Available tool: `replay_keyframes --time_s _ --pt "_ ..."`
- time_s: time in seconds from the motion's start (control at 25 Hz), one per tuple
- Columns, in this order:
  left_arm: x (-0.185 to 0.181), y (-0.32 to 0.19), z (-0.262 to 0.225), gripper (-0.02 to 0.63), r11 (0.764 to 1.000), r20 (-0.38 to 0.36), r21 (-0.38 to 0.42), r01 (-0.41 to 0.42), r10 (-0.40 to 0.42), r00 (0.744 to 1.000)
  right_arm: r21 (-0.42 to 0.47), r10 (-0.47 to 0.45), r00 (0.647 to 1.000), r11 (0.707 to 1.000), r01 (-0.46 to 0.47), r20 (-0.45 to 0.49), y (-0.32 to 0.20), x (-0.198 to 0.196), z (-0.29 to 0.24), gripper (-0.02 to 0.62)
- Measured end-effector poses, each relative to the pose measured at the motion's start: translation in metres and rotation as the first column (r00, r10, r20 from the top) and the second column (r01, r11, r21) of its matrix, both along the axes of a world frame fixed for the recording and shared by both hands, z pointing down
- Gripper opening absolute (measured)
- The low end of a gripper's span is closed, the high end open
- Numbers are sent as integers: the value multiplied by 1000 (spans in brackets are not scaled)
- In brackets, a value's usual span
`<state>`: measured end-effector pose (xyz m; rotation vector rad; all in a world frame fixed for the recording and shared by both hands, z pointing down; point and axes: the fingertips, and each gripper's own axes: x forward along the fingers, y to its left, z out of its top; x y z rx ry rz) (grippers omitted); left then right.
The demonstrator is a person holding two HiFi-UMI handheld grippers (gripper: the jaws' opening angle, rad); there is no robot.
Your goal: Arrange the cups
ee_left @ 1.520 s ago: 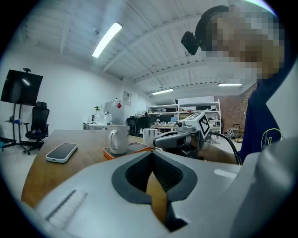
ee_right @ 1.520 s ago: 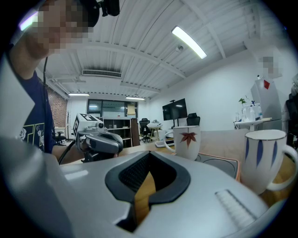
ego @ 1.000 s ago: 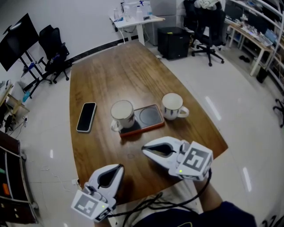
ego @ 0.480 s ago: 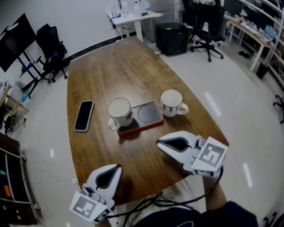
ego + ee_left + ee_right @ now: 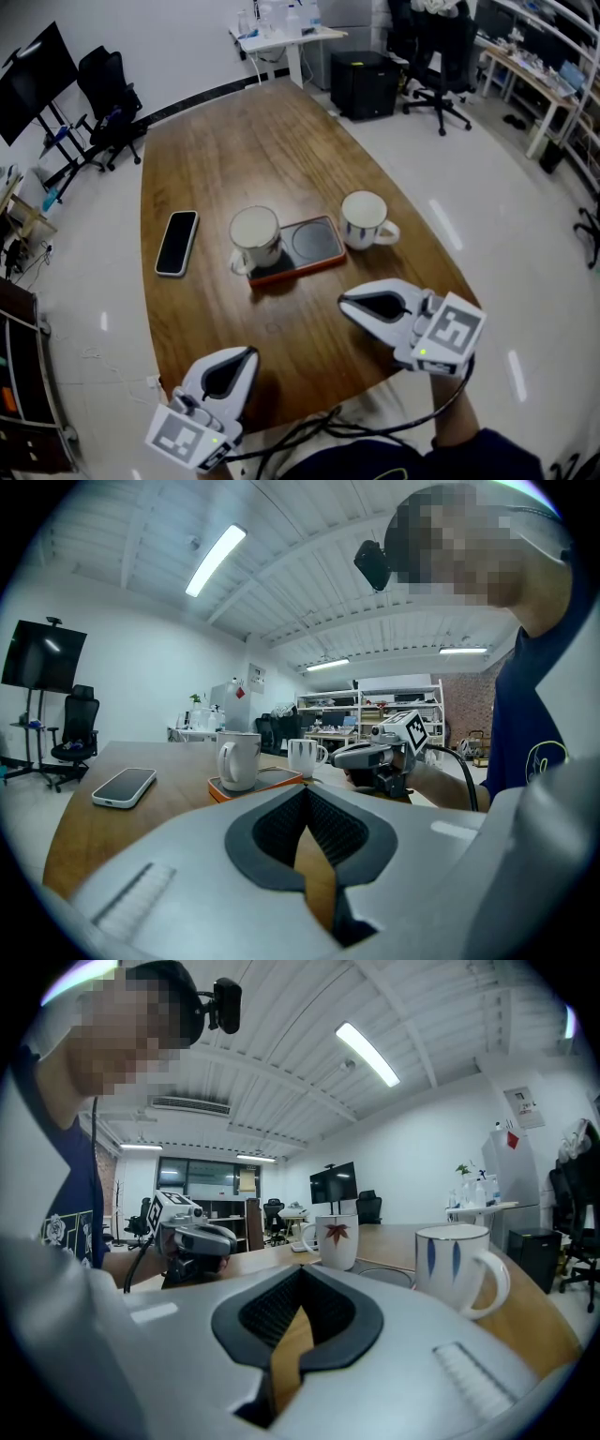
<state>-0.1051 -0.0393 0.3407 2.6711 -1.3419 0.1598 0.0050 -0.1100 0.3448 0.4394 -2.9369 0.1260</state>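
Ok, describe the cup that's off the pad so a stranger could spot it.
On the wooden table, find the orange-edged pad. Just right of it, on bare wood, stands the cup. It has blue leaf marks; the other cup, on the pad, bears a red leaf.

Cannot see the left end of the orange-rimmed pad (image 5: 317, 246) in the head view, covered by the cup (image 5: 256, 234) standing ahead of the left gripper (image 5: 250, 352). Cannot tell from either gripper view what lies inside that cup, or inside the second cup (image 5: 364, 219) ahead of the right gripper (image 5: 343, 302) (rims above the line of sight). Cannot see more of the person than a dark shirt front (image 5: 394, 461) behind both grippers, cut by the lower edge. Cannot make out the small items on the far white desk (image 5: 300, 39) well beyond the grippers.
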Motion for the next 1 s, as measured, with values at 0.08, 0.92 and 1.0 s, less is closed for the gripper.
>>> replay_keyframes --time_s 0.08,0.92,1.0 --pt "0 0 0 3 1000 6 5 -4 4 1000 2 8 1000 1000 -8 2 -1 3 0 0" --pt "1 0 3 3 1000 17 -5 -9 9 1000 6 123 992 992 -123 -4 -18 39 5 0" --pt "1 0 2 3 1000 20 -4 -11 11 1000 3 140 990 990 -140 -6 -20 43 4 0"
